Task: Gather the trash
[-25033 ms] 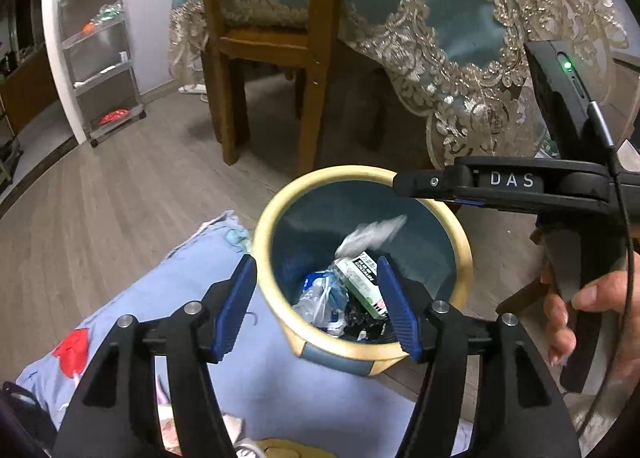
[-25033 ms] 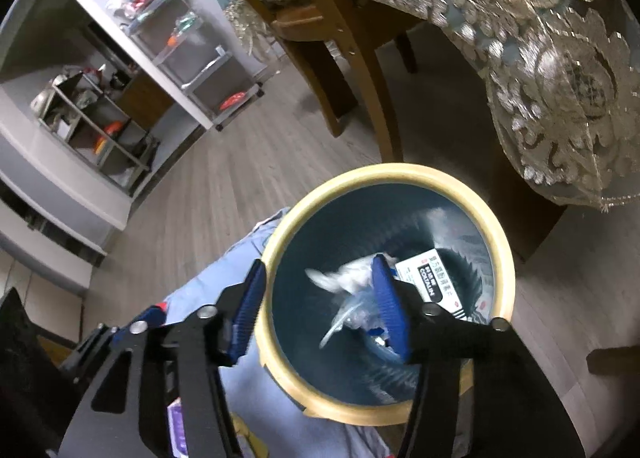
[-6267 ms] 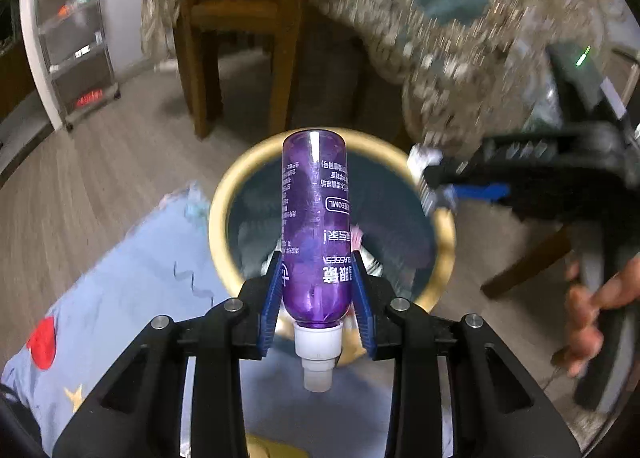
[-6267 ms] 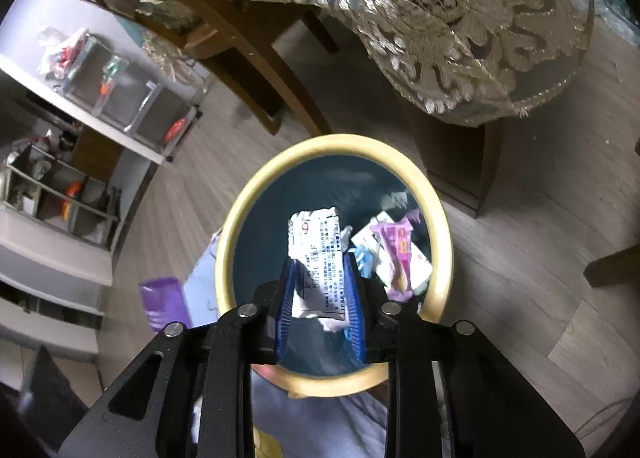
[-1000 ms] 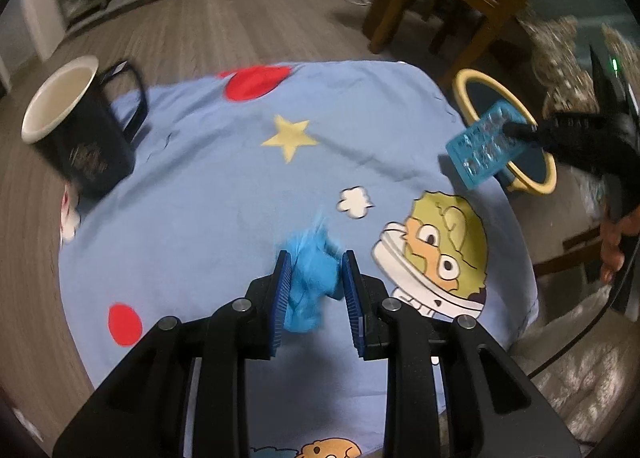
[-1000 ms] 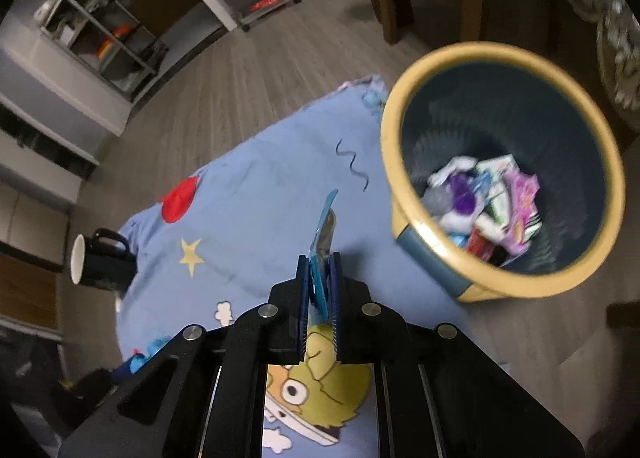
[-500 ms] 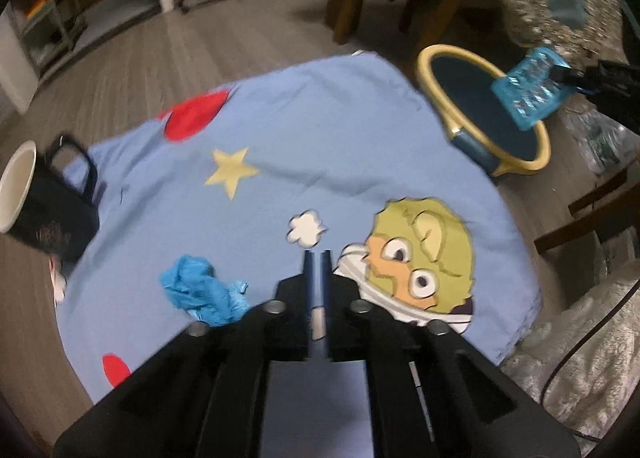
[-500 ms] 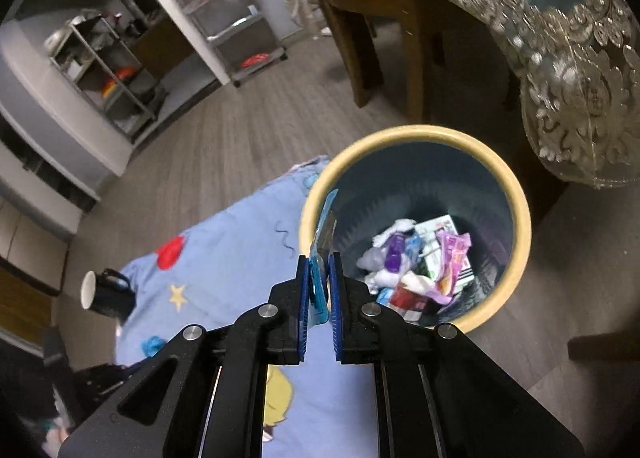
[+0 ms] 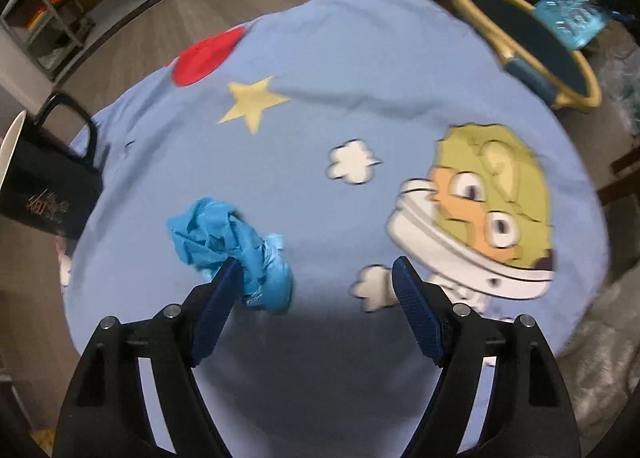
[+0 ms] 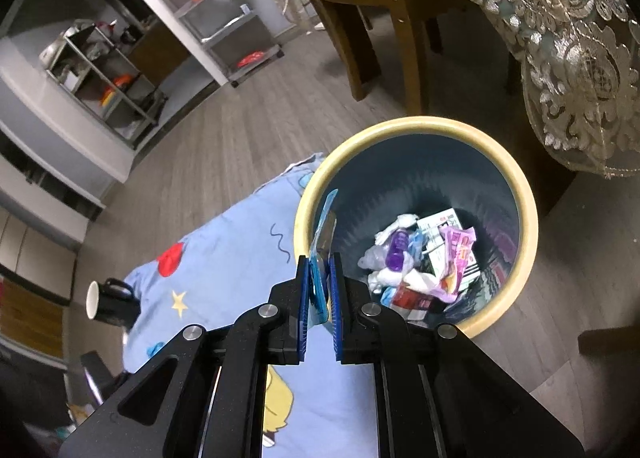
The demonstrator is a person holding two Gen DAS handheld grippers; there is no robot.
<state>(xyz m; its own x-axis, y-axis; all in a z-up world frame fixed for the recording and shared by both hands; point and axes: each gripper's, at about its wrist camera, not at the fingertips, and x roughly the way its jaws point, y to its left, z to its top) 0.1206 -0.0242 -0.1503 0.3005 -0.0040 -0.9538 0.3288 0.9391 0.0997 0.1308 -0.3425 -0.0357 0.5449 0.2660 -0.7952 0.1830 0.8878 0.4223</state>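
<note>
Hanging at the yellow bin [image 10: 520, 194] rim's nine o'clock, the right gripper [image 10: 320, 290] pinches a blue blister pack [image 10: 325, 226]. The left gripper [image 9: 316, 278] gapes wide; blue crumpled wad [image 9: 228, 242] touches its ten-o'clock finger on the blue cloth [image 9: 320, 70].

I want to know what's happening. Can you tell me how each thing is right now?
Left tool: open, empty.
Blue crumpled wad: lying on the blanket, by the left tool's finger.
Right tool: shut on the blue blister pack, at the bin's rim.
Trash bin: upright, partly filled.
Black mug: upright on the blanket's edge.
Blanket: spread flat.
</note>
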